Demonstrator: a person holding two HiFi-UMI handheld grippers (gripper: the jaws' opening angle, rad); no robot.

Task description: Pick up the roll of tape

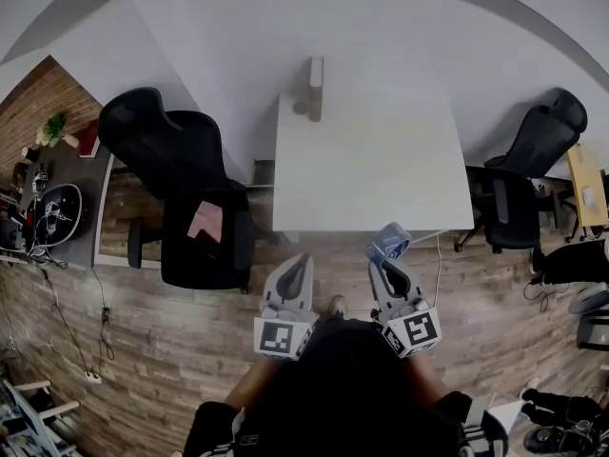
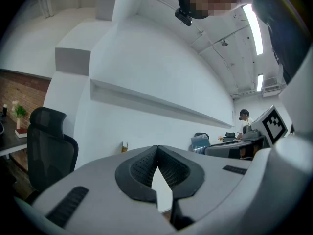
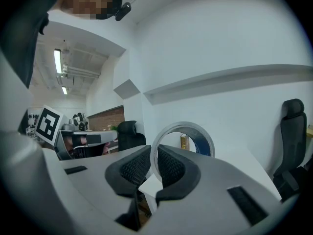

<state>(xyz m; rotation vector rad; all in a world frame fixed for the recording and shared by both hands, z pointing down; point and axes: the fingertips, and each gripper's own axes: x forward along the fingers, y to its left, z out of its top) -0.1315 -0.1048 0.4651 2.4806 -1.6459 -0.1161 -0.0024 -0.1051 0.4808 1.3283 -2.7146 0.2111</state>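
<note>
The roll of tape (image 1: 389,243), pale outside and blue inside, is held up off the white table (image 1: 371,169), just in front of its near edge. My right gripper (image 1: 385,261) is shut on it. In the right gripper view the roll (image 3: 204,145) stands as an upright ring, its near wall pinched between the black pads (image 3: 132,166). My left gripper (image 1: 302,259) hovers beside it on the left, shut, with nothing in it. In the left gripper view its pads (image 2: 142,166) meet at the tips, and the roll (image 2: 200,142) shows to the right.
A small brown and white item (image 1: 312,89) stands at the table's far edge. A black office chair (image 1: 186,198) with a pink cloth (image 1: 205,222) is left of the table, another black chair (image 1: 528,174) right of it. Wood floor lies below.
</note>
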